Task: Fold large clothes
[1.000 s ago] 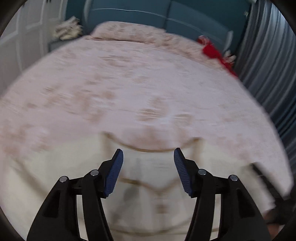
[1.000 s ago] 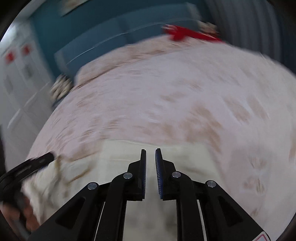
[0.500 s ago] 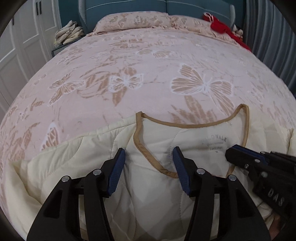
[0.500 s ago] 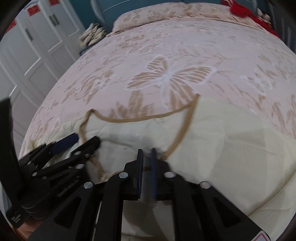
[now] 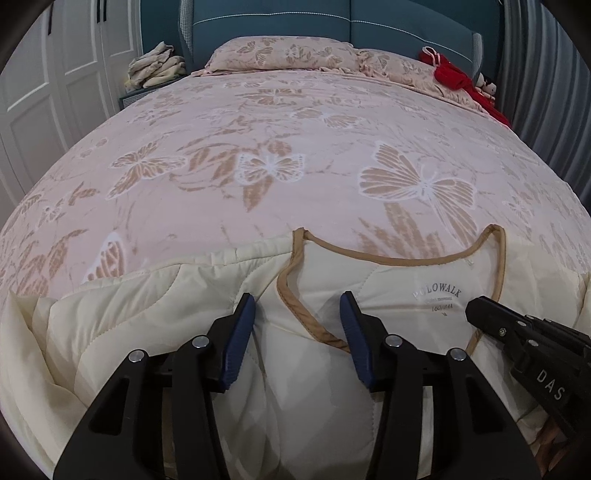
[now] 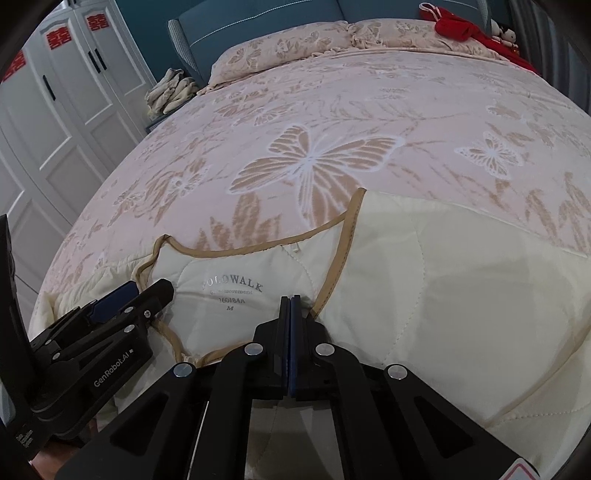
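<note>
Right up close, the right tongs (image 6: 290, 306) are pinched fully shut at the tan-bound neckline (image 6: 334, 269) of a cream quilted jacket (image 6: 443, 295), apparently nipping that edge, though the blades hide just how much fabric they have. Alongside, the left tongs (image 5: 297, 312) are closing with the opposite side of the collar binding lying between the blue pads (image 5: 242, 332), which do not yet press on it. The jacket lies spread across the near end of the bed, lining up, its printed size label (image 6: 232, 291) facing us. My read on handling: this is light, padded and floppy, stitched in broad curved quilting lines, with a smooth, slightly sheeny shell that may slide in a shallow pinch. The bound collar edge is the firmest, thickest strip, so a hold on each side of the neck looks like the sensible grab for lifting and squaring it. Beyond it stretches the pink bedspread (image 5: 295, 129), soft and matte, woven with tan and white butterflies. Farther on sit matching pillows (image 5: 284, 55), a red cloth item (image 5: 454, 77) at the right corner, a heap of pale folded things (image 5: 157, 68) on a bedside stand, a teal padded headboard (image 5: 277, 26), and white panelled wardrobe doors (image 6: 74, 92).
</note>
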`<state>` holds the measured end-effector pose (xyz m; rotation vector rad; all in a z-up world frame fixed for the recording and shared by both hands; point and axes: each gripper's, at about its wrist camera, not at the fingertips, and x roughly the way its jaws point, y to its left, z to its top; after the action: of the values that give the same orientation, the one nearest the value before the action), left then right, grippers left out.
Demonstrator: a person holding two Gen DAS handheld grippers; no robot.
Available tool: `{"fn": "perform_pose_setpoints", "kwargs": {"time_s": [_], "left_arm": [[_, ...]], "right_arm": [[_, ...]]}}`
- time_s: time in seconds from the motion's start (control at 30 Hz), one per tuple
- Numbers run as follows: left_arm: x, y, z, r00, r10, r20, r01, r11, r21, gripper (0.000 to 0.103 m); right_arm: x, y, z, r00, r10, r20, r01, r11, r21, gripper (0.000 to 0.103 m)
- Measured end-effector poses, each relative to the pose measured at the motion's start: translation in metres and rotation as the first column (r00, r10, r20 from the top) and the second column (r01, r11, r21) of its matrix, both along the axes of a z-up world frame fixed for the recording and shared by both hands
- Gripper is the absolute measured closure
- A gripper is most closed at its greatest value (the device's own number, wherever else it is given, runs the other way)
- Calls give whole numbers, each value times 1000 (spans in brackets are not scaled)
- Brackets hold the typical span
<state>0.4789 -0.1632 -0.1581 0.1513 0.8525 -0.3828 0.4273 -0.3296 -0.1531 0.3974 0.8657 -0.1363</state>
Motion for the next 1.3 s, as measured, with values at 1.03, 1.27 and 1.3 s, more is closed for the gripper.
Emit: {"fn": "perform_pose_setpoints", "kwargs": {"time_s": [1.03,1.27,1.3], "left_arm": [[-153,249,30,884,336,-325,-412,888,-202,39],[-152,237,25,893,358,-272,-395,914,-95,50],[-153,235,24,898,356,-260,-388,918,-82,50]], "right_arm": [[-267,6,35,988,-130,-78,129,991,-21,70],[-264,-6,38,984,-171,-54,170,985,-25,98],[-264,-6,33,984,-168,-65,167,986,-31,99]]}}
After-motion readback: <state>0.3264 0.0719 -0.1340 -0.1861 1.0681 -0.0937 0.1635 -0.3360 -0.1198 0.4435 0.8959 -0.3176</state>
